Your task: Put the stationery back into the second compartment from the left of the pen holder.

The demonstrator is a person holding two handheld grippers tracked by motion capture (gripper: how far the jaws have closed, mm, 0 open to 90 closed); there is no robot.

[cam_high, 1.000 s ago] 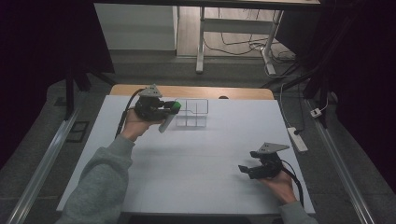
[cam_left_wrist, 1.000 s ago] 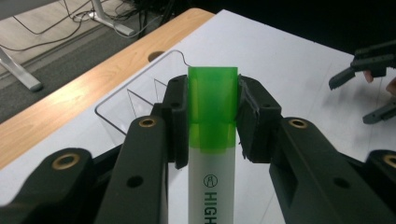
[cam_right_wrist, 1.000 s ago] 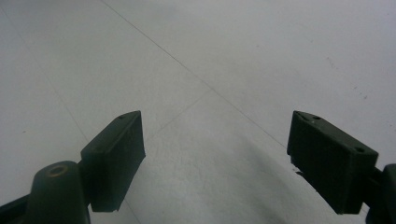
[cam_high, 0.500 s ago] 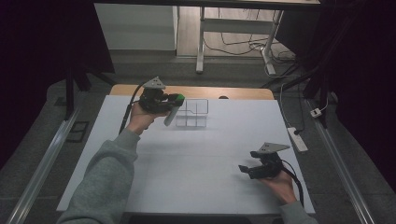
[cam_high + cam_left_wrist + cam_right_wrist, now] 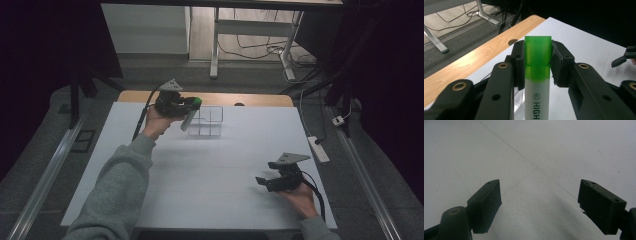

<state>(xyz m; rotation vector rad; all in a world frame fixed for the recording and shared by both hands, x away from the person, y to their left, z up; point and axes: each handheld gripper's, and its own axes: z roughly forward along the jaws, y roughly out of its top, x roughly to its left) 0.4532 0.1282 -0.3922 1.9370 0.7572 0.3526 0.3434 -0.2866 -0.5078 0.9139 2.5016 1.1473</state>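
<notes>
My left gripper (image 5: 192,106) is raised at the far left of the table, shut on a highlighter (image 5: 189,118) with a white body and a green cap (image 5: 538,58). The pen slants down beside the left wall of a clear divided organizer (image 5: 208,121). In the left gripper view both jaws press the cap from each side. My right gripper (image 5: 261,181) rests low at the near right of the white table (image 5: 210,170), jaws spread wide with nothing between them (image 5: 537,205).
A wooden strip (image 5: 260,99) with a dark hole (image 5: 239,104) runs along the table's far edge. A power strip (image 5: 318,148) lies on the floor to the right. Desk legs and cables (image 5: 250,45) stand beyond the table.
My left gripper has carried the highlighter to the right and farther from me, up to the organizer's left side. The right gripper has stayed put.
</notes>
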